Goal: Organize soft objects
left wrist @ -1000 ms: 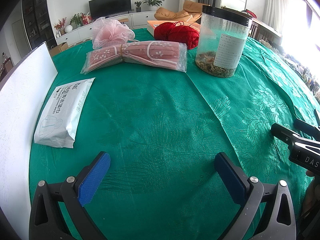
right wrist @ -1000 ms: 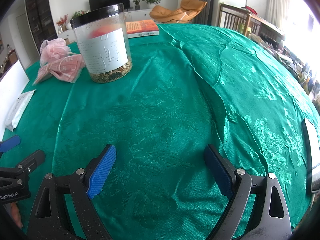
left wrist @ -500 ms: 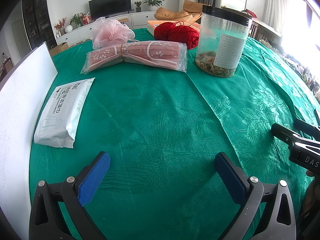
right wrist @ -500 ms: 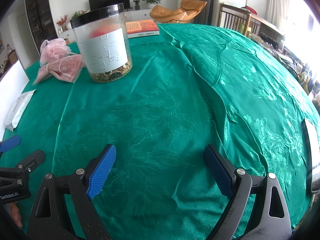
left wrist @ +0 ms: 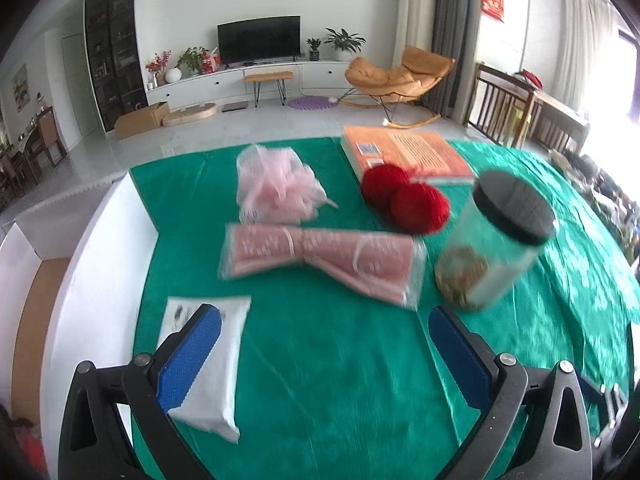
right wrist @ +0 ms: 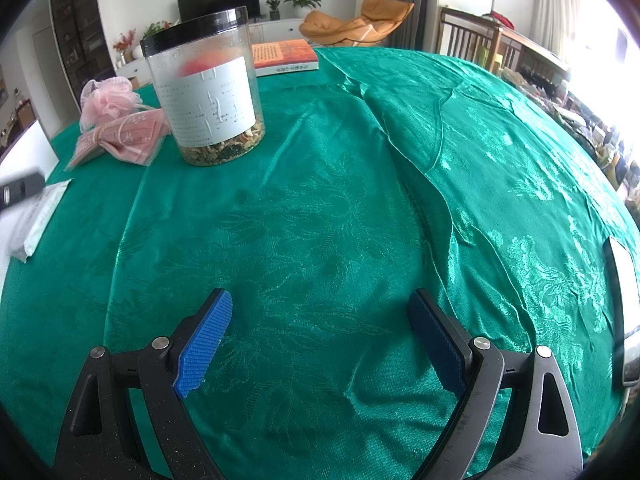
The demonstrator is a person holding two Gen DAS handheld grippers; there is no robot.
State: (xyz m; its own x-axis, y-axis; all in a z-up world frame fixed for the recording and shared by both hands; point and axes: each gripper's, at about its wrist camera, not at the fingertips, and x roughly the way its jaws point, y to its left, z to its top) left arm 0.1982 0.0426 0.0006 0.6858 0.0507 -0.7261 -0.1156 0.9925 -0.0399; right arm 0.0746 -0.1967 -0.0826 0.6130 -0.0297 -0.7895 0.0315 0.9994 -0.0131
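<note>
On the green tablecloth [left wrist: 340, 360] lie a pink mesh bath pouf [left wrist: 276, 190], a clear pack of pink face masks [left wrist: 320, 256], two balls of red yarn [left wrist: 404, 198] and a white wet-wipes pack [left wrist: 208, 360]. My left gripper [left wrist: 324, 356] is open and empty, raised above the cloth, its left finger over the wipes pack. My right gripper [right wrist: 320, 336] is open and empty, low over bare cloth. The pouf [right wrist: 108, 98], masks [right wrist: 120, 140] and wipes pack [right wrist: 36, 216] also show at the left of the right wrist view.
A clear plastic jar with a black lid [left wrist: 492, 240] stands right of the masks; it also shows in the right wrist view [right wrist: 208, 88]. An orange book [left wrist: 404, 152] lies behind the yarn. A white box [left wrist: 80, 280] sits at the table's left edge.
My left gripper has risen and moved forward and left, now looking down on the objects, with motion blur. The right gripper has barely moved.
</note>
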